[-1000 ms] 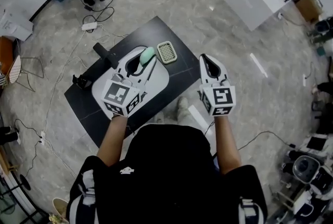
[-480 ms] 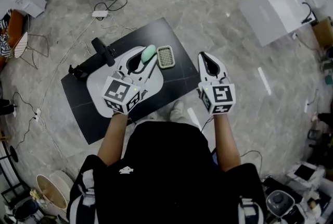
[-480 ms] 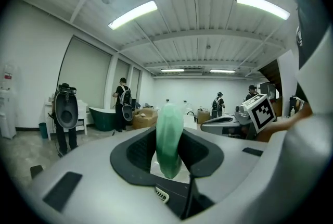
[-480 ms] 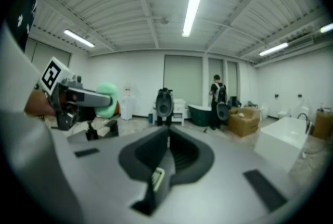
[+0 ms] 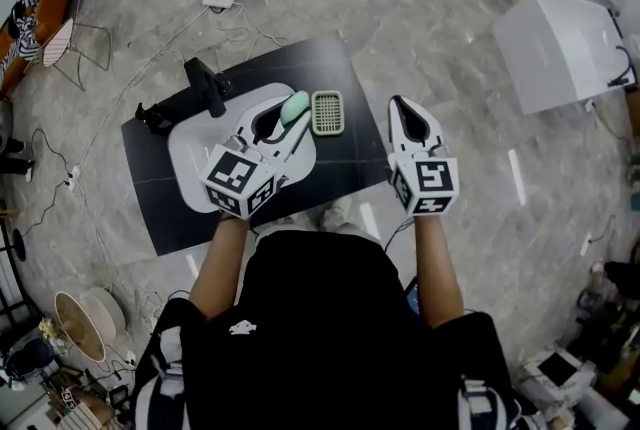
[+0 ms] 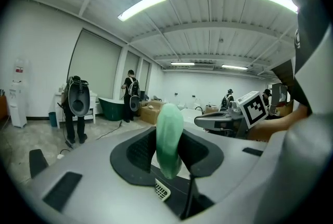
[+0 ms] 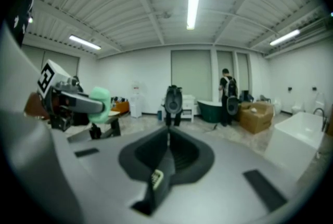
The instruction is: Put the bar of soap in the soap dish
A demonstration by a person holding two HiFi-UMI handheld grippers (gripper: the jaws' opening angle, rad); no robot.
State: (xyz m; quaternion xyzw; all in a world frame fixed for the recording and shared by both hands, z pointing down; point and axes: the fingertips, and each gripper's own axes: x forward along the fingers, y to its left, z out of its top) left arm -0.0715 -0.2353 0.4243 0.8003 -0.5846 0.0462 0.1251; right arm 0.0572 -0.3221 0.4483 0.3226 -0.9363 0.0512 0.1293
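Note:
My left gripper (image 5: 284, 118) is shut on a pale green bar of soap (image 5: 293, 106), held on edge between the pads (image 6: 169, 139). Just right of the soap, a small cream slotted soap dish (image 5: 327, 113) lies on the black mat (image 5: 170, 218). A corner of the dish (image 6: 162, 192) shows under the jaws in the left gripper view. My right gripper (image 5: 407, 115) hovers over the mat's right edge, shut and empty, its jaws meeting in a line (image 7: 167, 139). The right gripper view shows the soap (image 7: 100, 105) at the left and the dish (image 7: 155, 178) through the gap below.
A white rounded board (image 5: 188, 163) lies on the mat under my left gripper, with a black stand (image 5: 207, 86) behind it. Cables and a power strip (image 5: 218, 0) run across the marble floor. A white box (image 5: 565, 48) stands at the right. People stand in the distance.
Both grippers have moved forward and a little lower over the mat. The left one still holds the soap, close beside the dish. The right gripper stays shut.

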